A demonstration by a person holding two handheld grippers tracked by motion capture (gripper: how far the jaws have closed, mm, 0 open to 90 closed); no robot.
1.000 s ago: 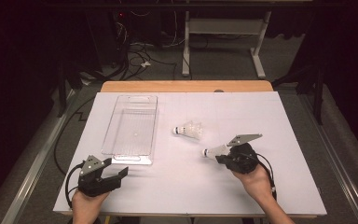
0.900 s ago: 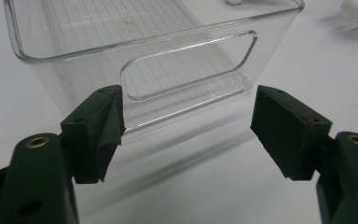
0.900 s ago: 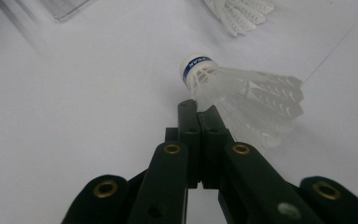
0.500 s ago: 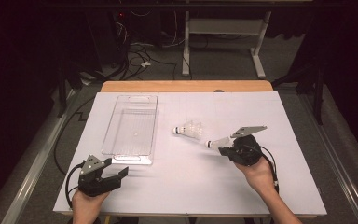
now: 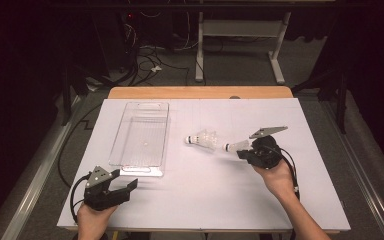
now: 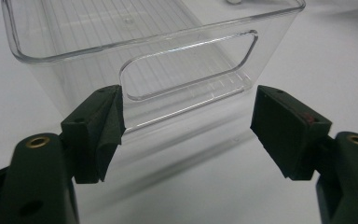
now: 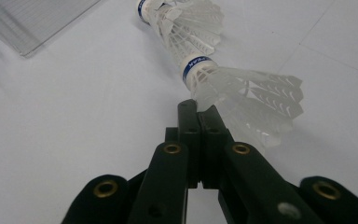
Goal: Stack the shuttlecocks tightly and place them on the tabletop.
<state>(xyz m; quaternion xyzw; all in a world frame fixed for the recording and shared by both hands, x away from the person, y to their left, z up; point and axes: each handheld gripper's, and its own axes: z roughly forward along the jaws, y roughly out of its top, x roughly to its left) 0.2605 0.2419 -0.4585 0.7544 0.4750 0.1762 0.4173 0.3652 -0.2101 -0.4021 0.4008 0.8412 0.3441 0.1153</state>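
High view: a white table (image 5: 200, 210) carries, from largest to smallest, a clear plastic bin (image 5: 141, 134) at left of centre, two hand-held grippers, and two white shuttlecocks. The bin stands upright and holds nothing; its near end wall with a slot handle faces the left gripper (image 5: 122, 187), which rests near the table's front left corner. Left gripper view: the jaws stand wide apart with only bare table between them, the bin (image 6: 158, 51) just beyond their tips and not touched.

The right gripper (image 5: 244, 151) sits right of centre, its jaws closed on the held shuttlecock (image 5: 236, 146), which points its cork toward the bin. Right gripper view: the jaws (image 7: 199, 122) pinch only the thin feather skirt of that shuttlecock (image 7: 242, 91) close behind the blue-banded cork. The loose shuttlecock (image 5: 202, 139) lies on the table just beside the held one, between it and the bin, and appears to touch or nearly touch it (image 7: 182, 23).

Risks, as judged: the grip is narrow and off-centre, so the shuttlecock may pivot or slip free during transport; hard pressure could crush feathers; a low path toward the bin would knock the loose shuttlecock aside.
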